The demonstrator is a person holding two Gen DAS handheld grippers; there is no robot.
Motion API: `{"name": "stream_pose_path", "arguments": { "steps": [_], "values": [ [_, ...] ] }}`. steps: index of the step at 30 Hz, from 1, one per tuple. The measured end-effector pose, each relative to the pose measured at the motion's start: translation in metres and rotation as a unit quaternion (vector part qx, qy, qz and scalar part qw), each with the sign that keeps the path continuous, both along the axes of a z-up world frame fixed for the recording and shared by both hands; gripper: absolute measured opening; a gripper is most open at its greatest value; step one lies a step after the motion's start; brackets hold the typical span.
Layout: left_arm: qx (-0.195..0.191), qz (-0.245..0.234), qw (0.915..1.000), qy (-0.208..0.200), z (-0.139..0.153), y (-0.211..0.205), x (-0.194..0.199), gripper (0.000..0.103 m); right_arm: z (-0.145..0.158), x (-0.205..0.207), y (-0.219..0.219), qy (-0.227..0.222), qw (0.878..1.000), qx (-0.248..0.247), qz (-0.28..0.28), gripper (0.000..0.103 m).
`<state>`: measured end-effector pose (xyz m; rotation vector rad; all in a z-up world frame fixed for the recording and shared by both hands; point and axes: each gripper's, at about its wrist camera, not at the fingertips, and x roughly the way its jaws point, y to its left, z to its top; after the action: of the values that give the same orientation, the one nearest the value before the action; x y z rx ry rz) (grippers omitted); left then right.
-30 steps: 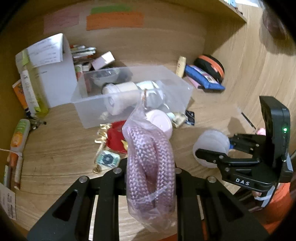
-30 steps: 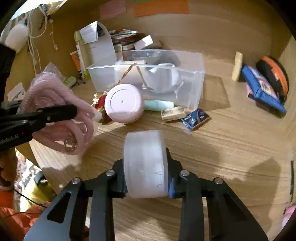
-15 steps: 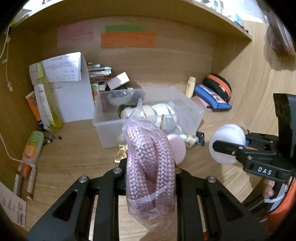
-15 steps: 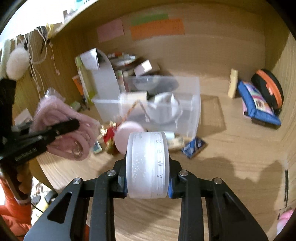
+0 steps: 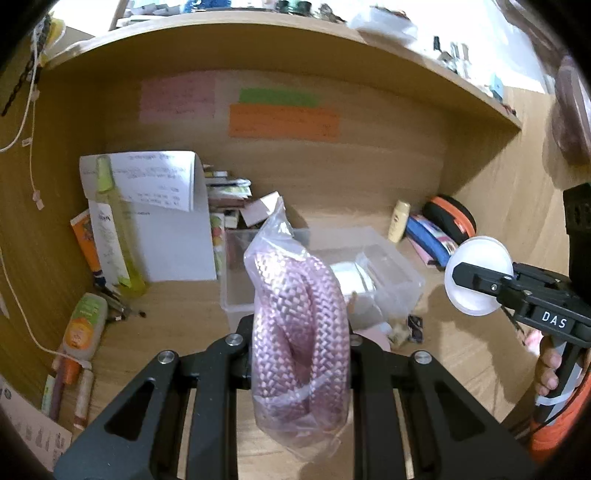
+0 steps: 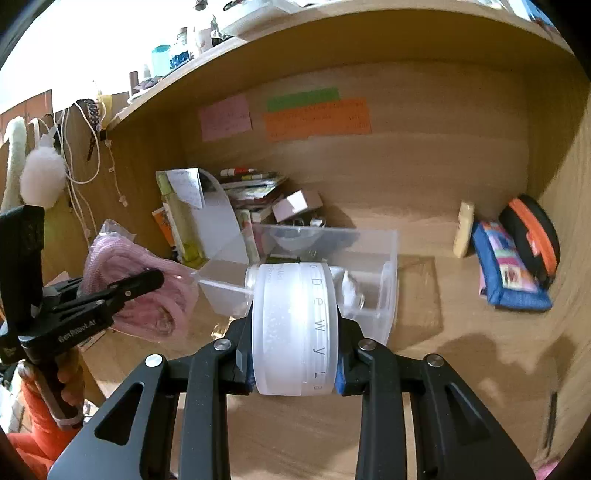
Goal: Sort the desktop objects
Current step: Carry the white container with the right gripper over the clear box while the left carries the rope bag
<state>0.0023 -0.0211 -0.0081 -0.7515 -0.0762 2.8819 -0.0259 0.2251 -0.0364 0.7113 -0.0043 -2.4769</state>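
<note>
Warm, dim interior lighting; blown-out daylight glare at 11 o'clock above the shelf (image 6: 332, 40). Strong fisheye bowing, dark vignette at corners. Motion blur softens backgrounds; soft shadows on the desk (image 6: 461, 350).

A cluttered home study nook: a wooden counter (image 6: 461, 354) set in a wood-panelled alcove beneath a shelf (image 6: 332, 26) crowded with small bottles and jars. Coloured paper notes (image 5: 284, 120) are stuck to the back panel, a stack of books (image 6: 251, 184) and papers lies in the corner, lotion tubes (image 5: 83, 325) lie at the side, and cords (image 6: 79, 155) and a fluffy pompom (image 6: 40, 177) hang from the side panel.
</note>
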Motion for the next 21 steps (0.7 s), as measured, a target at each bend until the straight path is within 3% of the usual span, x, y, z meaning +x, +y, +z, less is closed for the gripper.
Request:
{"name": "stream_pose_path", "arguments": {
  "steps": [10, 21],
  "values": [
    [0.018, 0.008, 0.9998, 0.004, 0.017, -0.02, -0.031, 0.019, 0.011, -0.037, -0.01, 0.007, 1.0, 0.004, -0.008, 0.026],
    [0.017, 0.016, 0.9996, -0.017, 0.015, -0.025, -0.083, 0.019, 0.006, -0.086, -0.013, -0.019, 1.0, -0.008, -0.023, 0.027]
  ]
}}
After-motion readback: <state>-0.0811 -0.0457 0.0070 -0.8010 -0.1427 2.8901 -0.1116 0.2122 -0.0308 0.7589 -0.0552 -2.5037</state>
